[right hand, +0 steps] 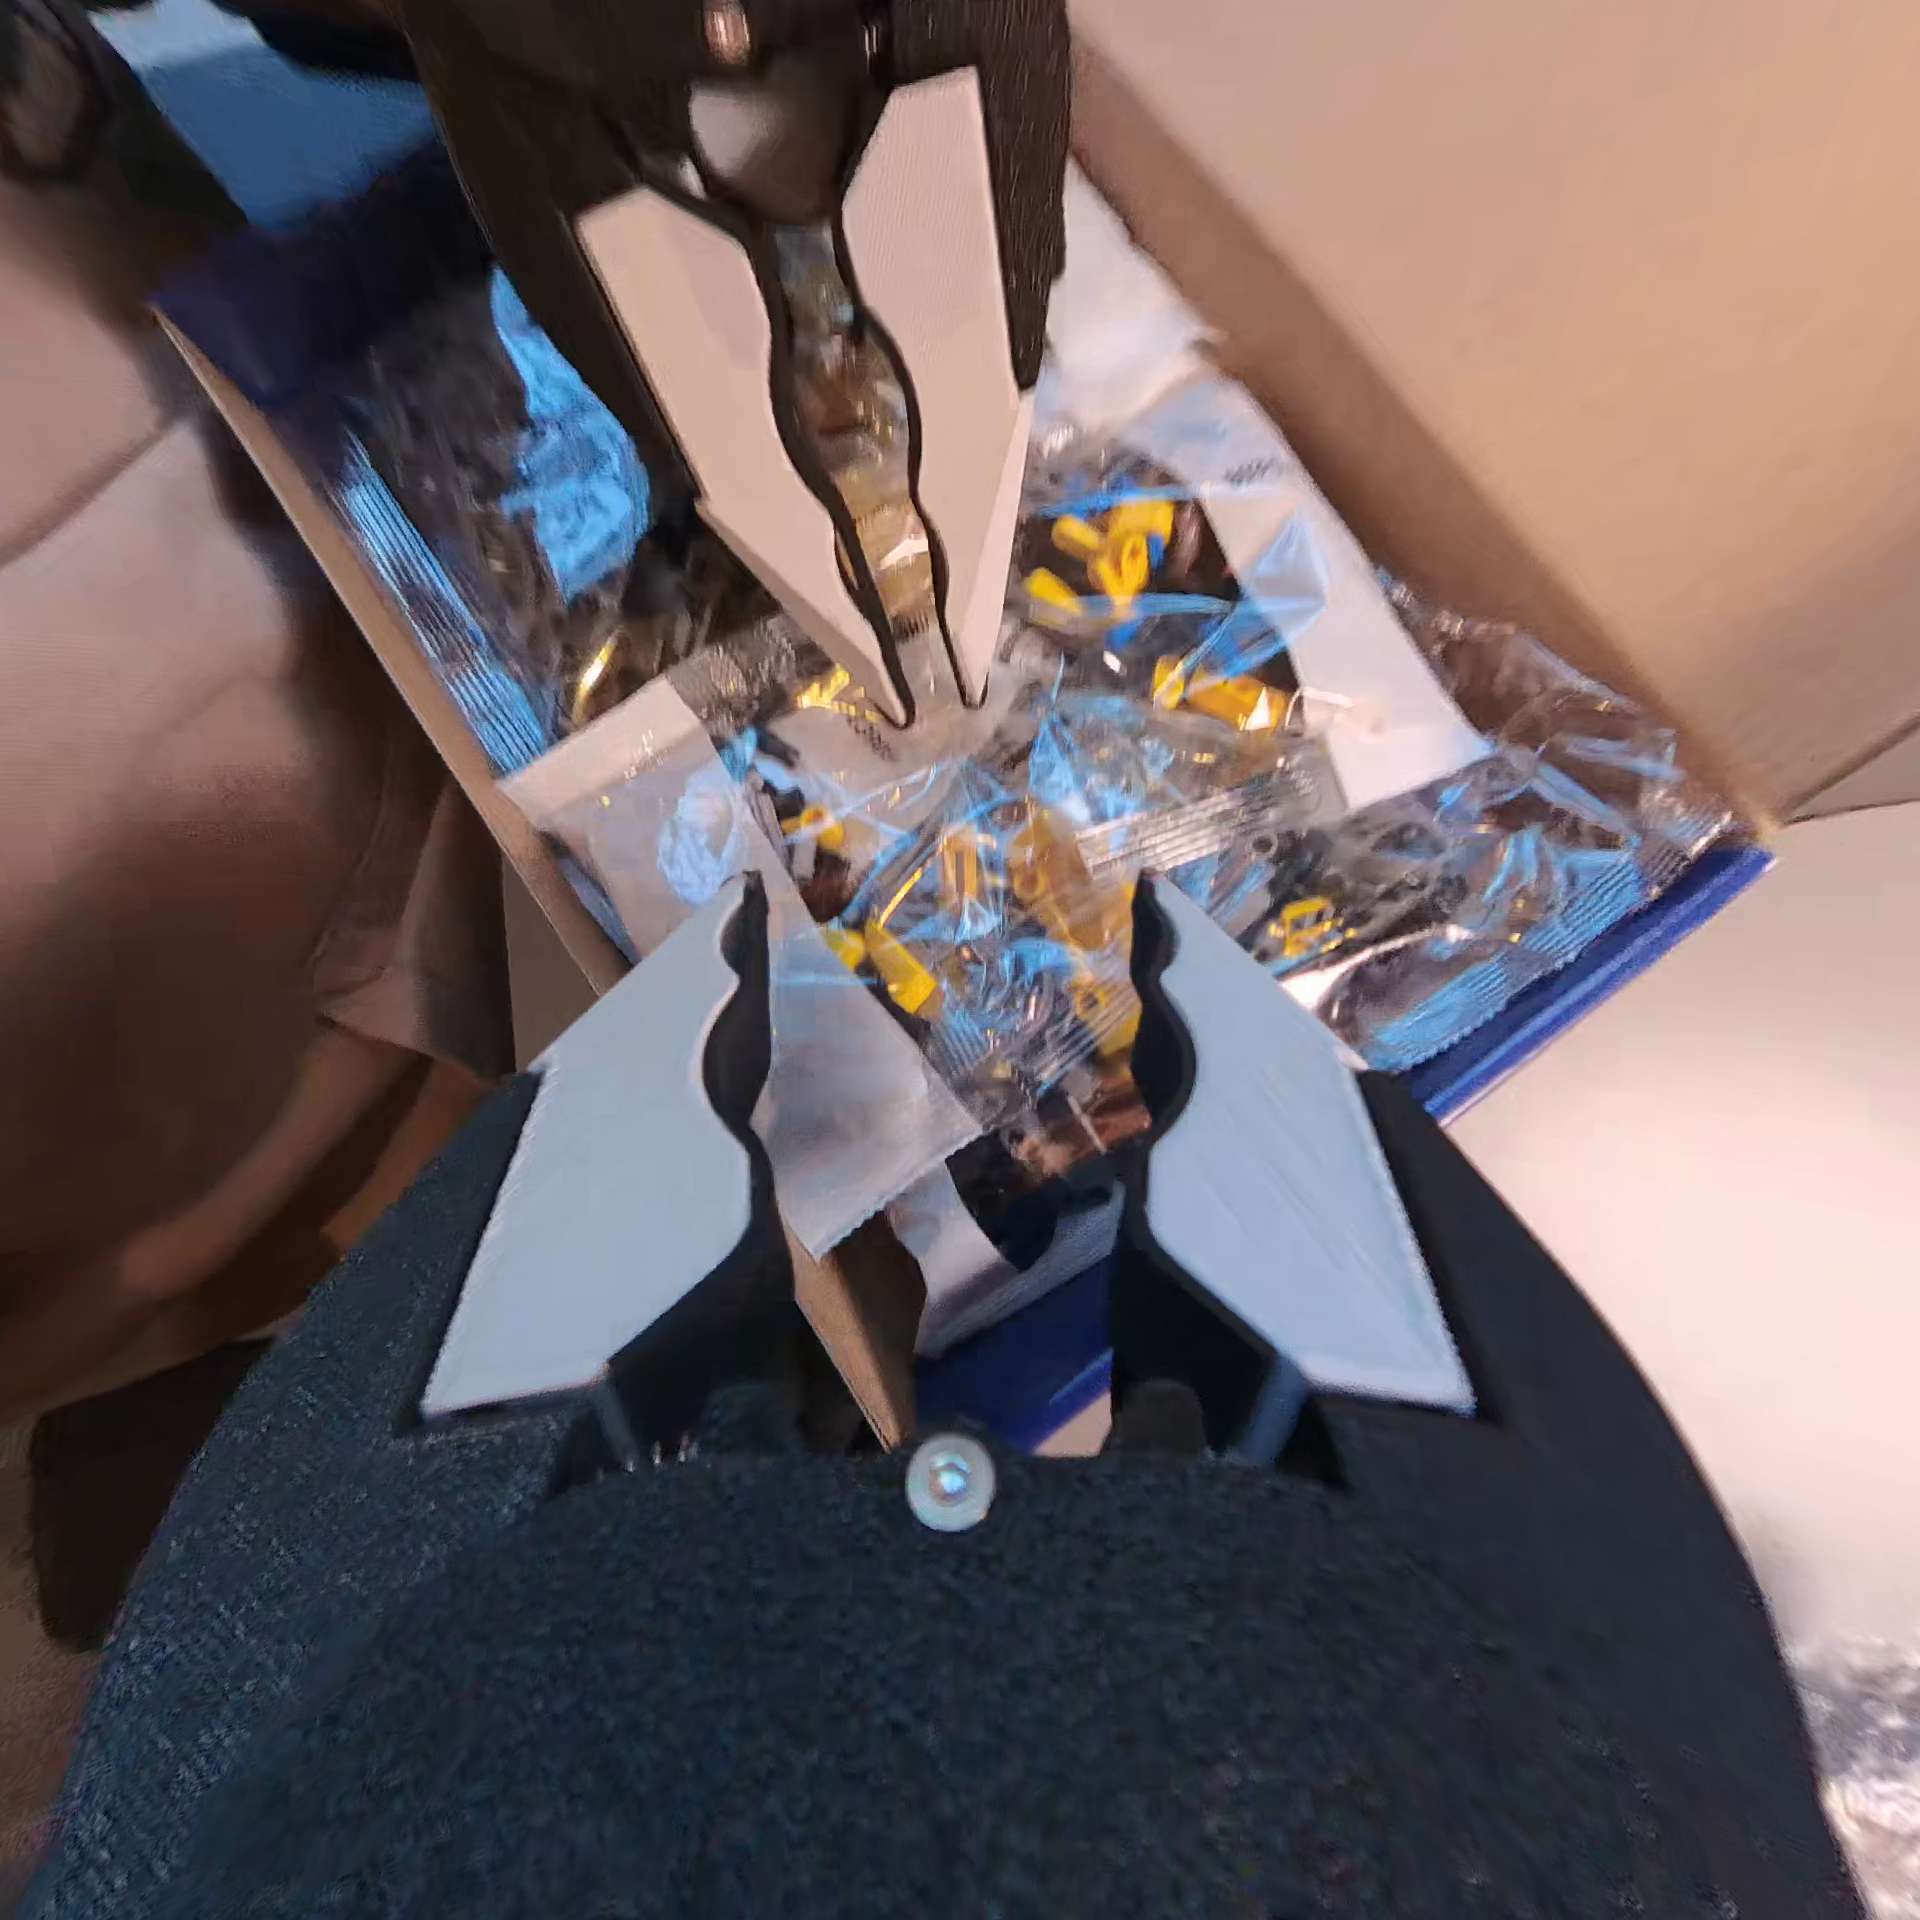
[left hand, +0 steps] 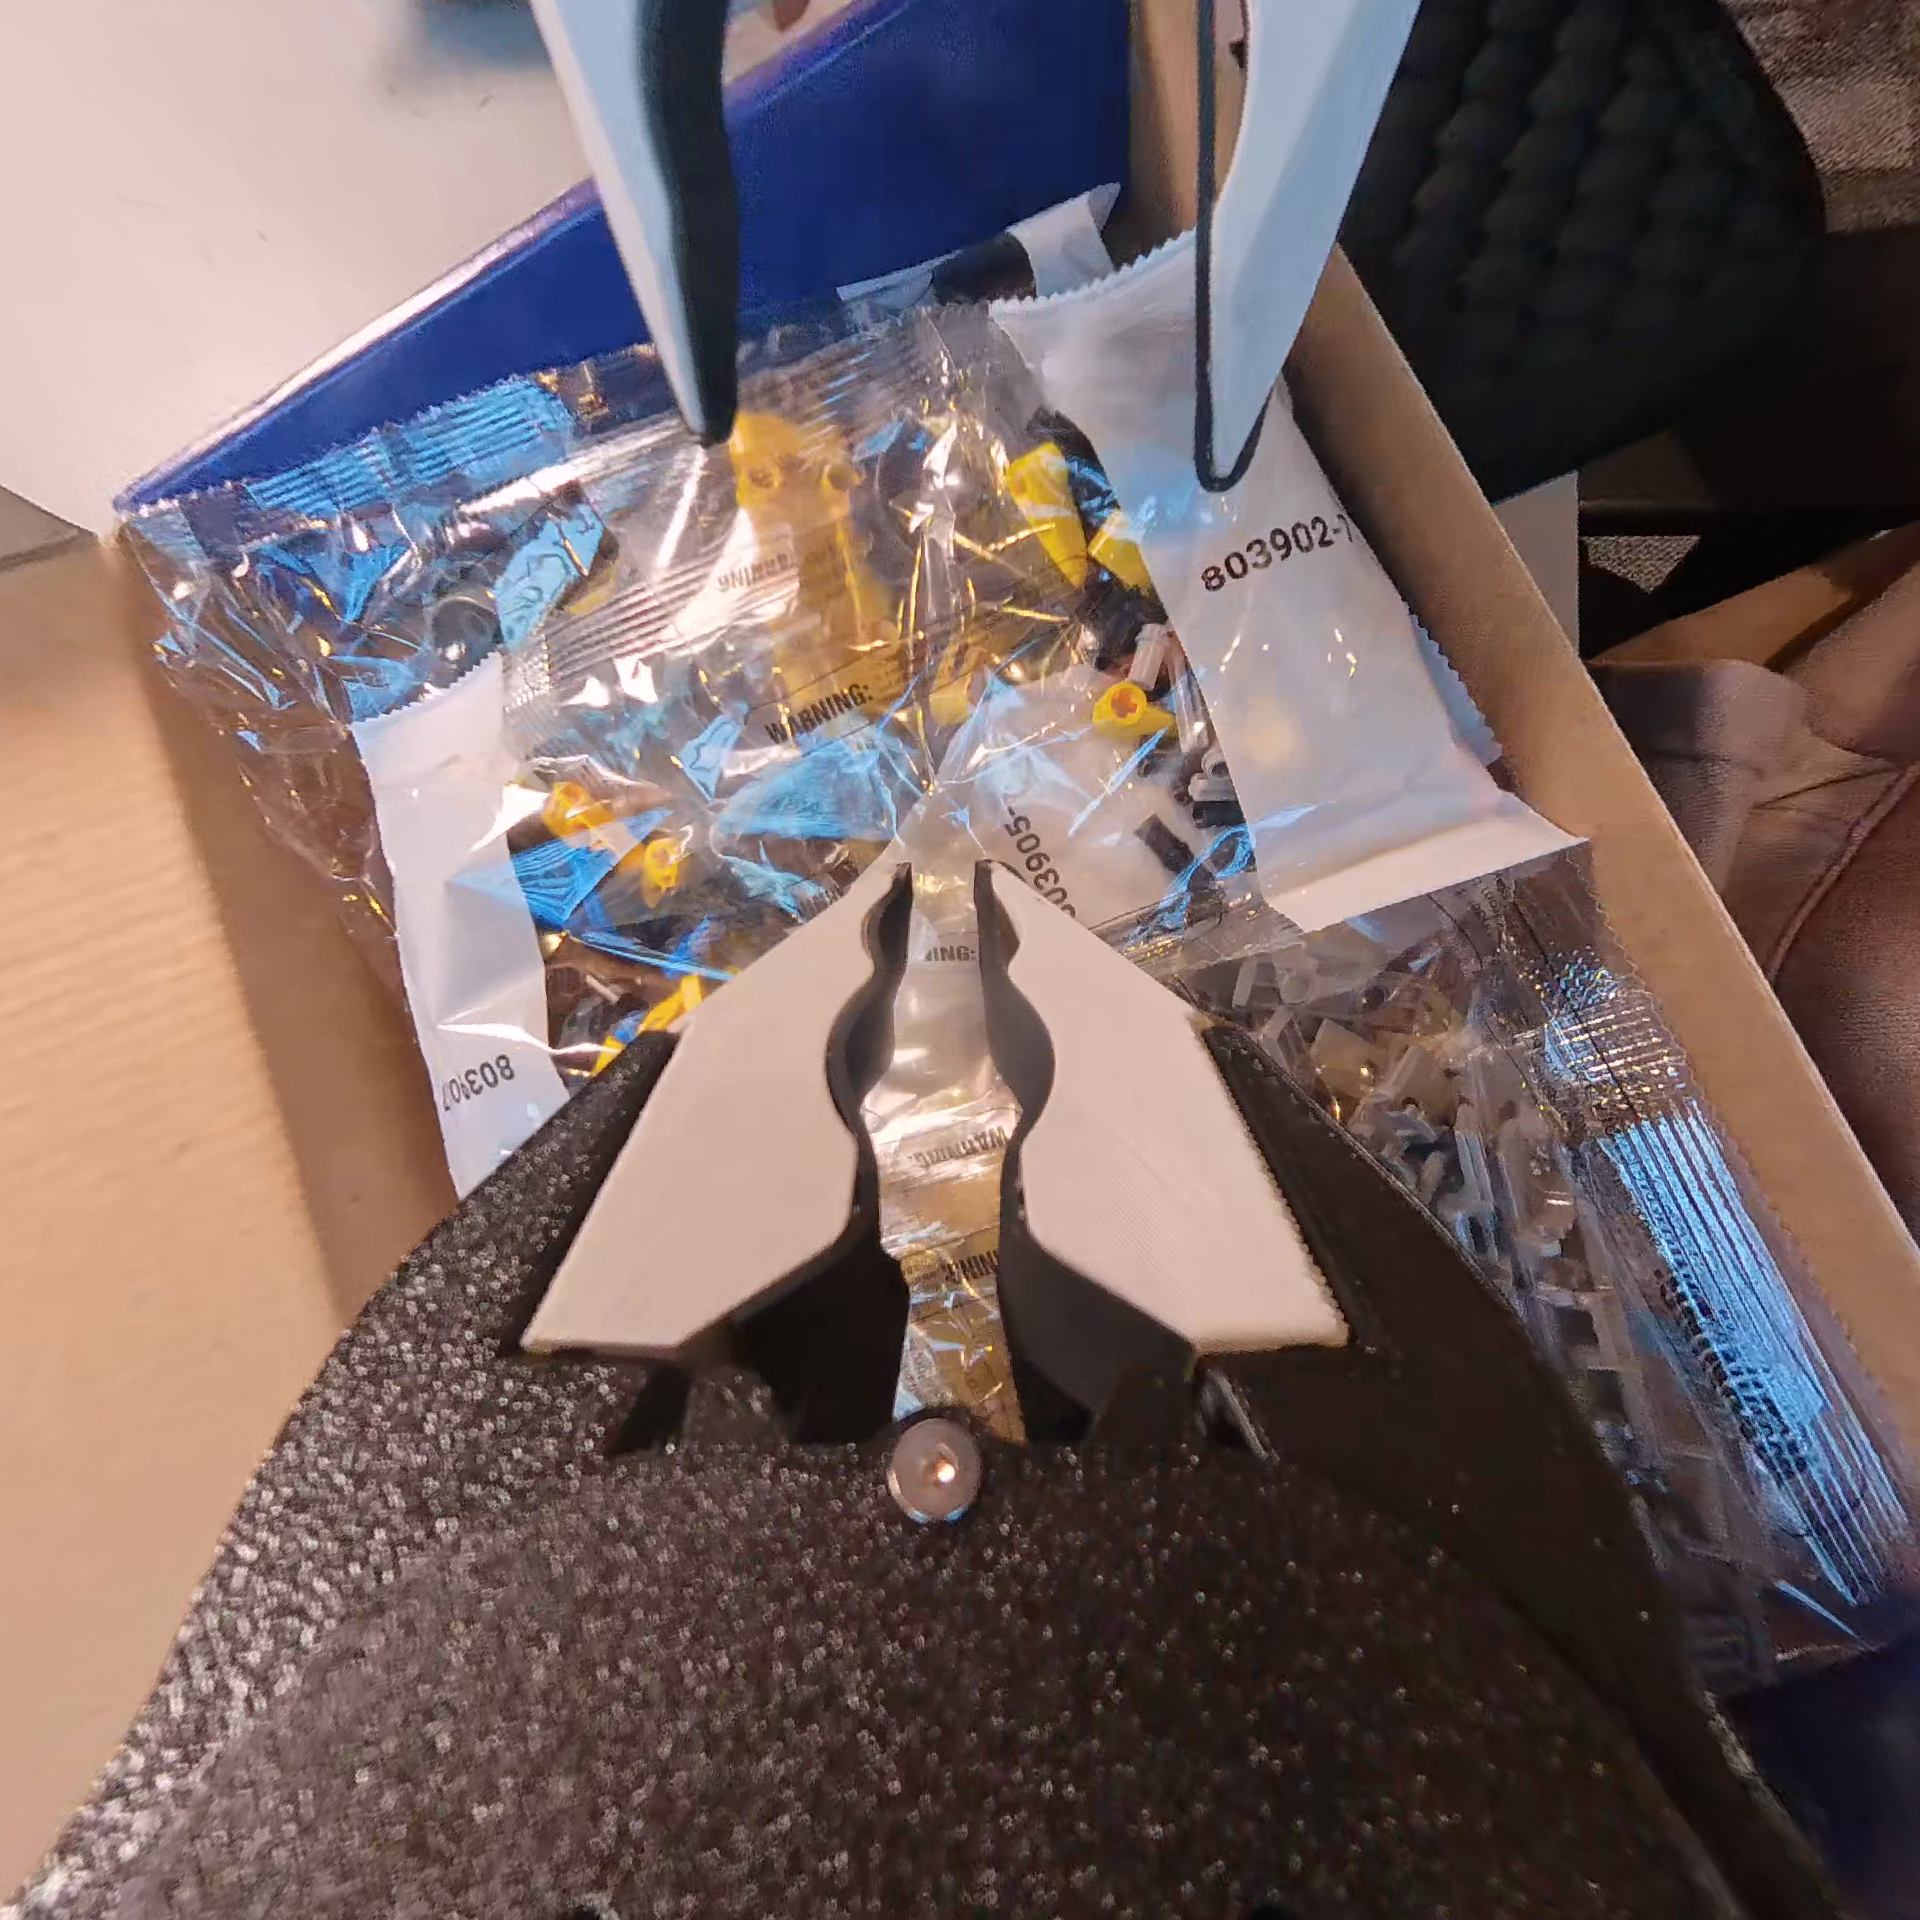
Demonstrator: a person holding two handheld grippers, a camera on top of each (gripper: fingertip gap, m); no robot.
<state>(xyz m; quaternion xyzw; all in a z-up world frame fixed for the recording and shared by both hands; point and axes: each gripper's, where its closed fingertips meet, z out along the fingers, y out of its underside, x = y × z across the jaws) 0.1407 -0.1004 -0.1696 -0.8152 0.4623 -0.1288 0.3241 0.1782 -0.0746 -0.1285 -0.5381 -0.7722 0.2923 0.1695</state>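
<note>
An open cardboard box (left hand: 1621,831), blue on the outside, holds several clear plastic bags of small parts. My left gripper (left hand: 943,878) points down into the box. Its jaws stand a narrow gap apart, with a fold of the clear bag with yellow pieces (left hand: 831,623) between the tips. It also shows at the top of the right wrist view (right hand: 935,712), tips on the bag. My right gripper (right hand: 951,894) is wide open and empty, just above the same bag (right hand: 997,914) near the box's end. It enters the left wrist view (left hand: 966,457) from the top.
A bag with a white label strip (left hand: 1330,675) and a bag of grey pieces (left hand: 1455,1091) lie beside it. Box flaps (left hand: 156,935) (right hand: 1455,364) stand open on two sides. The box rests on a pale surface (left hand: 208,208). Dark knitted fabric (left hand: 1558,208) lies beyond the box.
</note>
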